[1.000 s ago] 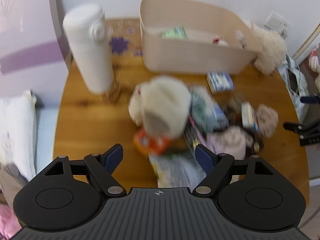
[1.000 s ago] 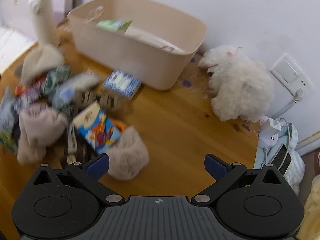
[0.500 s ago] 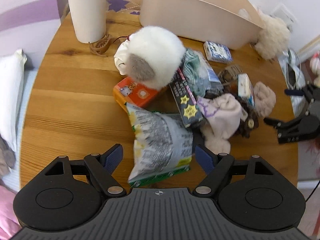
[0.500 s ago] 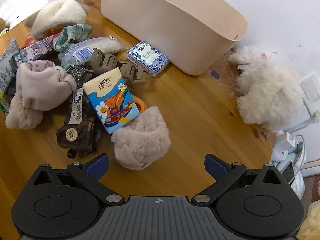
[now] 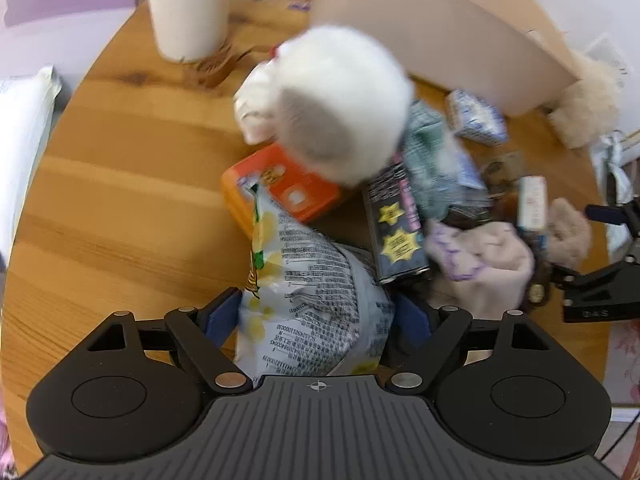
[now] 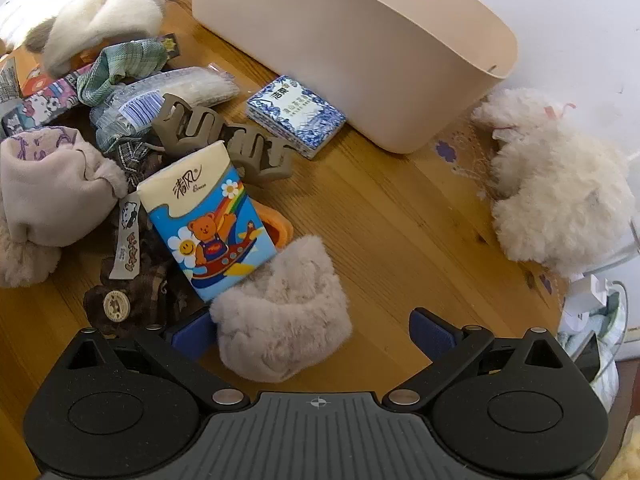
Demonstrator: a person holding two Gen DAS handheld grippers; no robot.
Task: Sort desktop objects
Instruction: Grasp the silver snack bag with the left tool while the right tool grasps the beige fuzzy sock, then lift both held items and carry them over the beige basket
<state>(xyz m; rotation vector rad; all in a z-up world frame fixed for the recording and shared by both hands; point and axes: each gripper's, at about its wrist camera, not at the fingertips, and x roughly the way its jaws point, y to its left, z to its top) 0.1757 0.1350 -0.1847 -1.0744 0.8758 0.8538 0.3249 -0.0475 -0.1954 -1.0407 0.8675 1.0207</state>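
A heap of objects lies on the round wooden table (image 5: 112, 208). My left gripper (image 5: 316, 318) is open, its jaws either side of a silvery snack bag (image 5: 312, 292). Behind the bag lie an orange box (image 5: 280, 192), a white fluffy hat (image 5: 344, 100) and a dark starred packet (image 5: 394, 224). My right gripper (image 6: 312, 330) is open, with a pinkish fluffy pouch (image 6: 280, 312) just inside its left jaw. A bear-print tissue pack (image 6: 208, 216) leans on the pouch. The beige bin (image 6: 360, 40) stands behind.
A white tall bottle (image 5: 186, 4) stands at the back left. A blue-white tissue pack (image 6: 296, 114), brown hair claws (image 6: 224, 140) and a pink sock (image 6: 48, 184) lie in the heap. A white plush toy (image 6: 560, 184) sits by the wall. A pillow (image 5: 20, 152) lies left of the table.
Both grippers have moved down and forward toward the heap. The left now straddles the snack bag; the right has closed in on the fluffy pouch. Both stay open.
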